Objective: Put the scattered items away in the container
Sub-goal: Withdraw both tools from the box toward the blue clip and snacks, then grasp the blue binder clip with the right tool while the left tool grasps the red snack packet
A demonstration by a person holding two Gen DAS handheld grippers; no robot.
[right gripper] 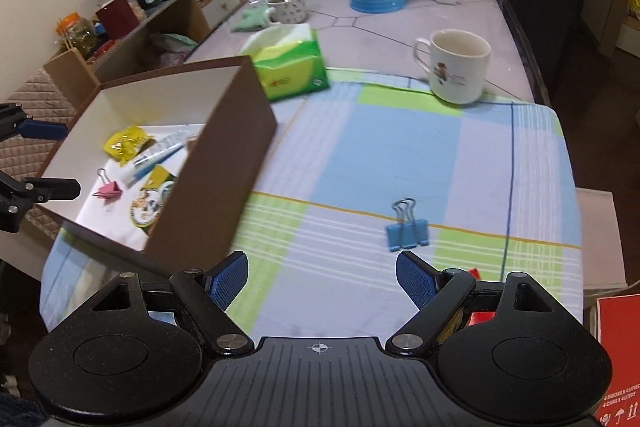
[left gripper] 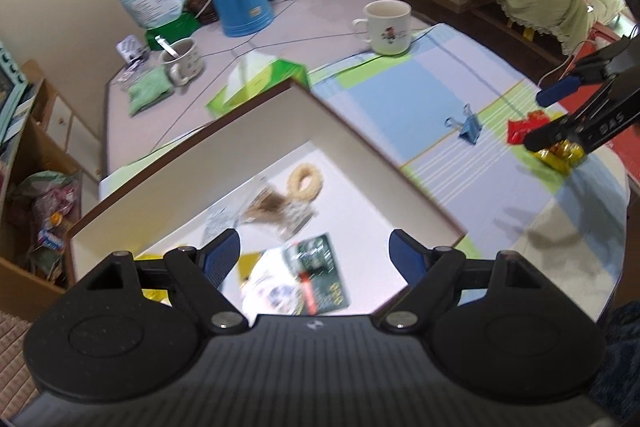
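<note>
On the checked cloth (right gripper: 400, 147) lay one blue binder clip (right gripper: 407, 230); one pink clip (right gripper: 107, 190) was inside the box (right gripper: 224, 163); both grippers, left (left gripper: 316, 251) and right (right gripper: 322, 277), stood wide and empty.

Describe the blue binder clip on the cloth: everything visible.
The blue binder clip is a small folded-metal clip, seemingly painted, with two silvery wire handles, both swung toward the far side. It lies alone on the checked cloth, on a pale striped patch beside a green square, just past an orange line. Nothing touches it. It sits ahead of the open right hand-held gripper, outside the brown box.
</note>
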